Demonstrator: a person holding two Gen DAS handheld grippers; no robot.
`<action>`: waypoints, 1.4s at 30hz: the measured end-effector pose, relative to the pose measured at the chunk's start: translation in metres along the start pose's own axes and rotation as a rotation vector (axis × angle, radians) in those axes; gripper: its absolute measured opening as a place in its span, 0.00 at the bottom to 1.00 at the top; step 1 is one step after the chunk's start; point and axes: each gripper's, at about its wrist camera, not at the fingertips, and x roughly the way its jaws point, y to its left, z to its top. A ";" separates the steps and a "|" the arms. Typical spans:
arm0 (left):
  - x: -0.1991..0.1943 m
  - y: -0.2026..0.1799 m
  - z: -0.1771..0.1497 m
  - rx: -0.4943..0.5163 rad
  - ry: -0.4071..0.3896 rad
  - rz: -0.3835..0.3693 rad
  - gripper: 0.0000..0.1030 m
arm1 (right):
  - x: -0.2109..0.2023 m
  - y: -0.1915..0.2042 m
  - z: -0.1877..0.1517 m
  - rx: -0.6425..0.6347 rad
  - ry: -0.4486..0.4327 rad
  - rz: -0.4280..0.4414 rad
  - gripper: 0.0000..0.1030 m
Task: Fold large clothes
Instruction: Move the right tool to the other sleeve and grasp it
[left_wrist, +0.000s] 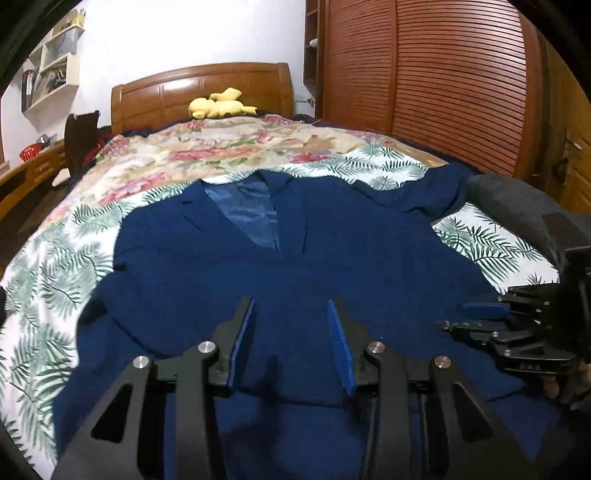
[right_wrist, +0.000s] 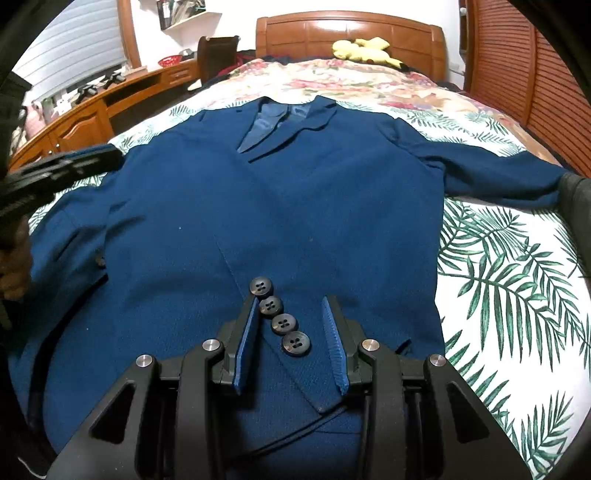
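A dark blue suit jacket (left_wrist: 280, 266) (right_wrist: 258, 206) lies face up on the bed, collar toward the headboard. One sleeve (right_wrist: 498, 173) stretches out to the right. A sleeve cuff (right_wrist: 314, 369) with several dark buttons (right_wrist: 284, 325) rests on the jacket's lower front. My right gripper (right_wrist: 290, 301) hangs open just over that cuff, a blue pad on each side, neither pressing on it. It also shows at the right edge of the left wrist view as the right gripper (left_wrist: 476, 321). My left gripper (left_wrist: 291, 306) is open over the jacket's lower part, holding nothing. It appears blurred as the left gripper (right_wrist: 107, 157).
The bed has a palm-leaf sheet (right_wrist: 509, 295) and a floral quilt (left_wrist: 221, 147). A yellow plush toy (left_wrist: 218, 105) sits by the wooden headboard (right_wrist: 351, 31). A slatted wardrobe (left_wrist: 443, 85) stands on the right, a wooden desk (right_wrist: 85, 118) and chair (right_wrist: 216, 55) on the left.
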 end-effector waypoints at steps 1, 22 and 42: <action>0.003 0.000 -0.002 -0.001 0.003 -0.002 0.37 | -0.001 0.000 0.000 -0.001 -0.001 -0.002 0.34; -0.002 0.003 -0.012 -0.011 -0.054 -0.017 0.37 | -0.004 -0.139 0.085 0.168 -0.041 -0.245 0.60; -0.007 0.001 -0.012 -0.003 -0.081 -0.038 0.37 | 0.044 -0.227 0.093 0.582 0.006 -0.215 0.60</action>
